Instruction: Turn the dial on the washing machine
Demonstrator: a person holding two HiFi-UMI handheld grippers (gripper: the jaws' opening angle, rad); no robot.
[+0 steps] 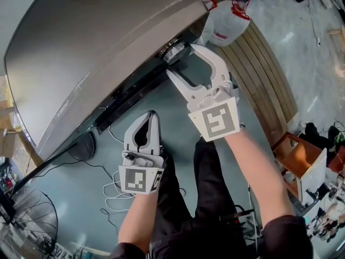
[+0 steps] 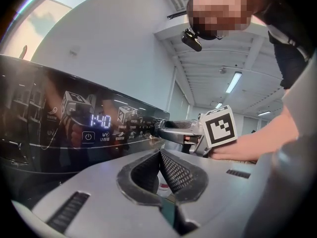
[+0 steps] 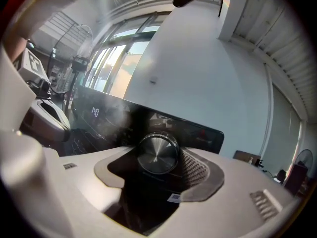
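Observation:
The washing machine (image 1: pixel 91 42) has a grey lid and a dark control panel (image 2: pixel 59 133) whose display (image 2: pixel 100 121) is lit. Its round metal dial (image 3: pixel 157 154) sits at the panel's right end and also shows as the dial (image 1: pixel 173 52) from above. My right gripper (image 1: pixel 181 60) is open and its jaws stand either side of the dial, a small gap on the left side. From the right gripper view, the right gripper (image 3: pixel 154 163) frames the dial head-on. My left gripper (image 1: pixel 151 115) is shut on nothing, lower and left, in front of the panel. Its tips meet in the left gripper (image 2: pixel 159 153) view.
White plastic bags (image 1: pixel 229 18) with red trim lie beyond the machine's corner. A wooden slatted strip (image 1: pixel 267 80) runs along the right. Loose cables (image 1: pixel 116 193) lie on the floor, a fan (image 1: pixel 29 220) stands at bottom left, an orange and white box (image 1: pixel 299 163) at right.

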